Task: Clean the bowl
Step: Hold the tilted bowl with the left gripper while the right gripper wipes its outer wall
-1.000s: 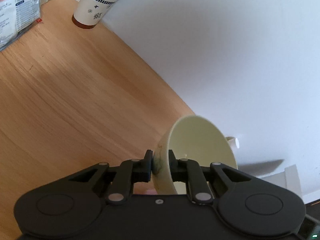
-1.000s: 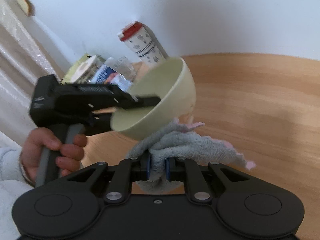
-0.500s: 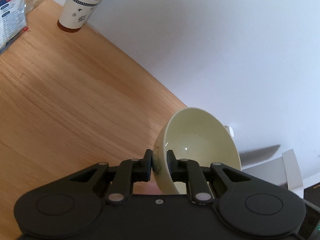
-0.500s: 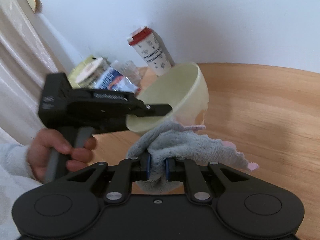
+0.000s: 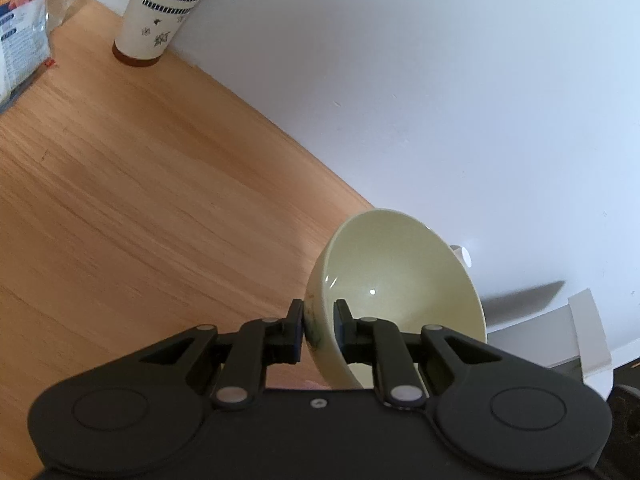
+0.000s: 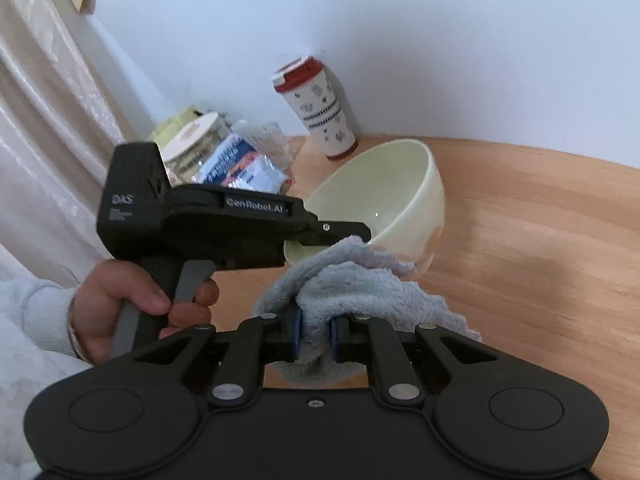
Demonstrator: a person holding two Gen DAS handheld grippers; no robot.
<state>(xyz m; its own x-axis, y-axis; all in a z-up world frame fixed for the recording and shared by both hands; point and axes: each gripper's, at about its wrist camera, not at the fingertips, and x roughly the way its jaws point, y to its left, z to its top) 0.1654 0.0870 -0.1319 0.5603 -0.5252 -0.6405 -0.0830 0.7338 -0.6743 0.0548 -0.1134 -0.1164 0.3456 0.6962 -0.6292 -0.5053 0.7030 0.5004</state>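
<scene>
A pale yellow-green bowl (image 5: pixel 396 280) is held in the air above the wooden table. My left gripper (image 5: pixel 319 330) is shut on its near rim, one finger inside and one outside. In the right wrist view the bowl (image 6: pixel 384 196) is tilted, its opening facing up and toward me, with the left gripper (image 6: pixel 352 234) clamped on the rim. My right gripper (image 6: pixel 315 336) is shut on a grey fluffy cloth (image 6: pixel 352 284). The cloth touches the bowl's outer wall below the rim.
A patterned white cup with a red lid (image 6: pixel 316 108) stands by the white wall; it also shows in the left wrist view (image 5: pixel 164 12). Packets and a jar (image 6: pixel 224 156) sit left of it. A curtain (image 6: pixel 44 128) hangs at the left. The wooden table (image 5: pixel 120 200) spreads below.
The bowl has tipped more upright, so its inside now shows in the right wrist view. The cloth has risen from under the bowl to its near outer wall beside the rim.
</scene>
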